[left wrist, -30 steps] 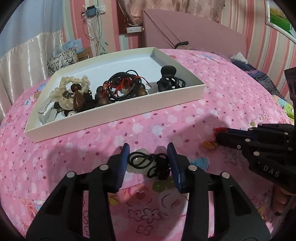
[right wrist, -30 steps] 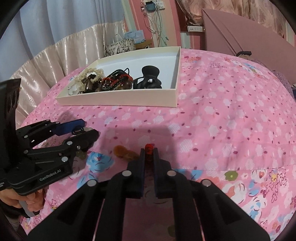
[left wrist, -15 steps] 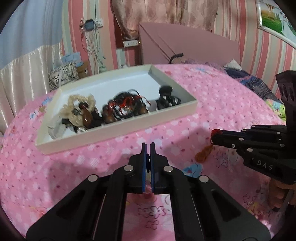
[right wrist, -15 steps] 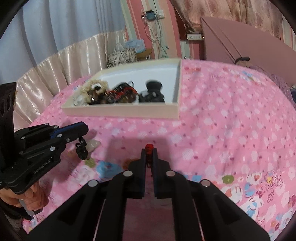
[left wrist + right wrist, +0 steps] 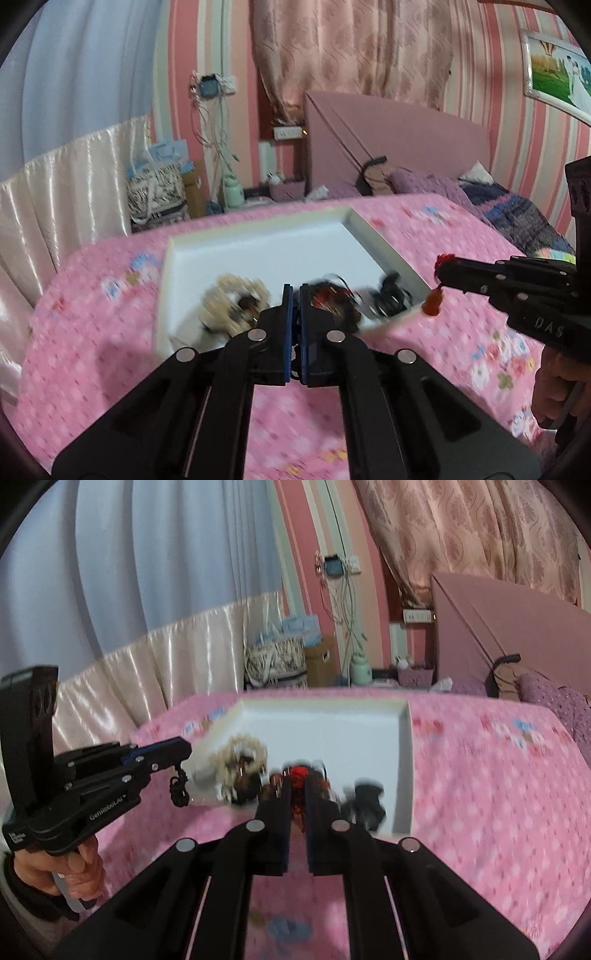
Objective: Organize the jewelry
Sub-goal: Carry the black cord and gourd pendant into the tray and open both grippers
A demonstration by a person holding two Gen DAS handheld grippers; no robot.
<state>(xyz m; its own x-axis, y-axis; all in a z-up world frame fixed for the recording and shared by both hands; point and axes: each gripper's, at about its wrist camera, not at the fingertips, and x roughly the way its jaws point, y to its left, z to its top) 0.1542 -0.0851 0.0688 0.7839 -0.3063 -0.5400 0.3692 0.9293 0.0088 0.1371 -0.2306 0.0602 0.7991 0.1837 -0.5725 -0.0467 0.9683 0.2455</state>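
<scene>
**Both grippers loaded above the bed**

Left wrist view shows my left gripper (image 5: 293, 291) pinched nearly closed on a black cord piece (image 5: 178, 789), which hangs from its tips in the right wrist view, just beside the near-left corner of the white tray (image 5: 258, 243). My right gripper (image 5: 297, 775) is likewise clamped narrow on a red-knotted charm (image 5: 433, 303); its orange pendant dangles below the tips by the tray's near-right corner. The tray sits on the pink floral bedspread (image 5: 92, 314) and holds a cream scrunchie (image 5: 236, 301) at the left, a dark beaded bundle with red thread (image 5: 332, 299) in the middle, and a black hair claw (image 5: 391, 299) at the right. Motion blur smears the finer details of these items.
</scene>
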